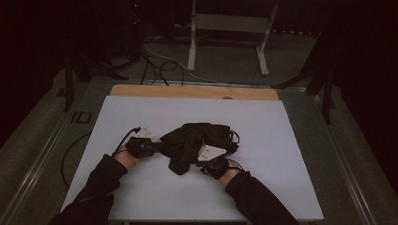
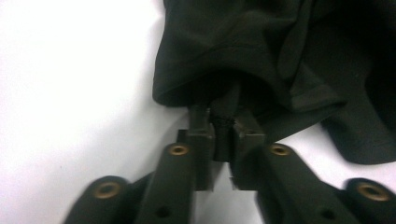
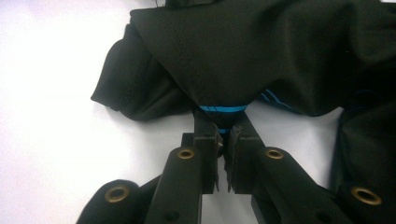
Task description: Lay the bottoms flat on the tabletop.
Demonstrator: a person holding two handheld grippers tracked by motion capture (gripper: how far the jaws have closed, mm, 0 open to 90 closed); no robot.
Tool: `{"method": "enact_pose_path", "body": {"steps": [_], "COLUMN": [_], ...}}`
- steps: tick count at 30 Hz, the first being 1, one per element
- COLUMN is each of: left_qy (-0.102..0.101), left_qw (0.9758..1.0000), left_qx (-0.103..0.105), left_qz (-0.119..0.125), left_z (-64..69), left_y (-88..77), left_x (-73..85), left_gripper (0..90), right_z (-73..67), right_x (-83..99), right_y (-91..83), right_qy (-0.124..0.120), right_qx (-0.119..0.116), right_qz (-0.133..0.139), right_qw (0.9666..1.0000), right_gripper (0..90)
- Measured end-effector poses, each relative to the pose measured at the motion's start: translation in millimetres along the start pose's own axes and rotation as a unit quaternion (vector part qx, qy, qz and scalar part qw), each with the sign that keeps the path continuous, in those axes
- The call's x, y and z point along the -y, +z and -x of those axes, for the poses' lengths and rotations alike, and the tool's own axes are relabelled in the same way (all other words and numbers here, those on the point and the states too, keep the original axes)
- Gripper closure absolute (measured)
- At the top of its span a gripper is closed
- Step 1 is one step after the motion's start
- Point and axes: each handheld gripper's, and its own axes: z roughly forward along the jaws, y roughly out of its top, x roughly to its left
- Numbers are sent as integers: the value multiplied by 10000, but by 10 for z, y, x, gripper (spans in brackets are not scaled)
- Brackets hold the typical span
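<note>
A crumpled black garment (image 1: 195, 143) lies in the middle of the white table top (image 1: 141, 112). My left gripper (image 1: 157, 147) lies at its left edge. In the left gripper view the jaws of that gripper (image 2: 223, 122) are pinched on a black fold of the garment (image 2: 261, 60). My right gripper (image 1: 206, 159) sits at the garment's near right edge. In the right gripper view its jaws (image 3: 223, 128) are shut on a corner of the garment (image 3: 261, 56) that has a blue stripe.
A wooden strip (image 1: 192, 91) runs along the table's far edge. Beyond it stand a white frame (image 1: 230, 33) and loose cables (image 1: 155, 65) on the floor. Dark stands flank the table on both sides. Bare white surface surrounds the garment.
</note>
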Motion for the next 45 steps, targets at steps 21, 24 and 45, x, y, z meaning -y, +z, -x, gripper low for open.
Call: {"method": "enact_pose_path", "body": {"steps": [21,24,45], "left_qy": [83,150,475], "left_qw": [10000,9999,9981], "left_qx": [-11,0,380], "left_qz": [43,34,-49], "left_z": [191,254,745], "left_y": [-352,-427,-701], "left_x": [98,121,316], "left_gripper": [865,865,865], "right_z": [96,95,326], "right_x": [245,311,837], "right_y": [-466,-555,-1242], "right_qy": [-69,-164,177], "right_qx": [124,129,584], "right_qz": [-48,-113,-323], "right_qw": [9999,9997,9976], "right_gripper": [852,852,852]}}
